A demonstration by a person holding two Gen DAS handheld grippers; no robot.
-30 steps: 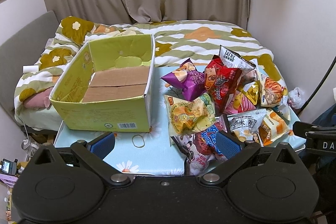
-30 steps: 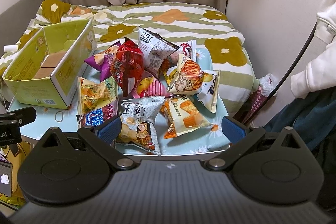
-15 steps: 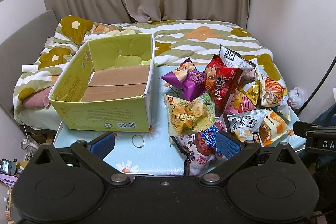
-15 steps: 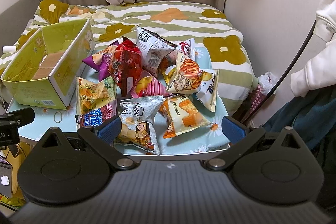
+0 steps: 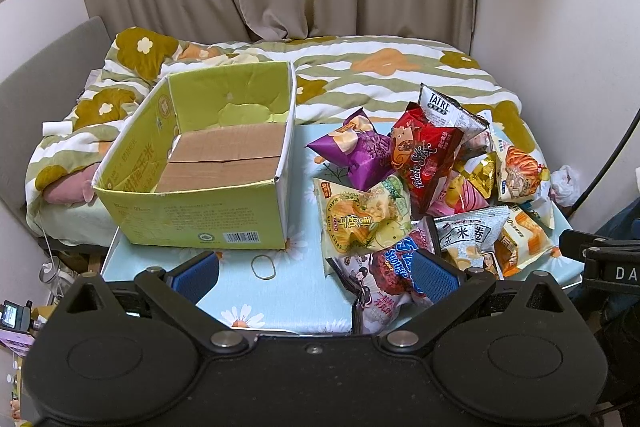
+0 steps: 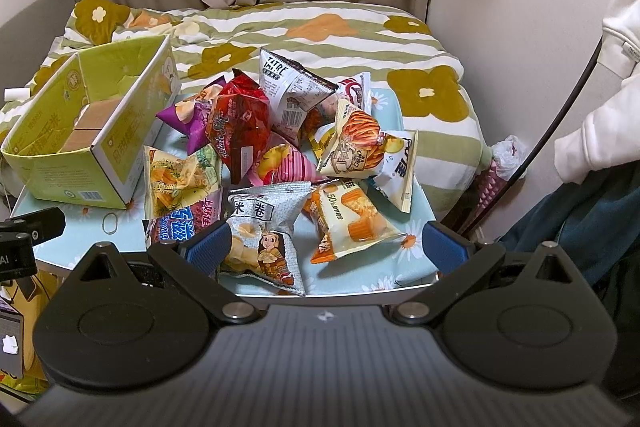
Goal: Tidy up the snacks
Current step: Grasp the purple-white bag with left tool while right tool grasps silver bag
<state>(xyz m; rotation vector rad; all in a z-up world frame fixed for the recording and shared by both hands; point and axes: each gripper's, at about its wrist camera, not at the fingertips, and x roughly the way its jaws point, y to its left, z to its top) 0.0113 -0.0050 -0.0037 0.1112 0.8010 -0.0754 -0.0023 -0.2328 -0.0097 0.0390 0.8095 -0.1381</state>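
both your hand-held grippers, left [image 5: 314, 273] and right [image 6: 326, 245], gape empty; snacks [image 6: 280, 147] heaped beside box [image 5: 192, 163] on bench [image 5: 288, 267].

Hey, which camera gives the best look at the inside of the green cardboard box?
The left wrist view. It looks down into the green cardboard box, showing the bare brown bottom flaps and no snacks inside. The right wrist view catches the box at the left edge from the side, so its near wall hides most of the floor.

"TAIRE" is printed on the white bag [image 5: 444, 111] atop the pile behind the red bag [image 5: 424, 155]; the grey packet [image 6: 264, 227] in front reads "米卷"; the orange-and-white packet [image 6: 352, 219] beside it shows "50%".
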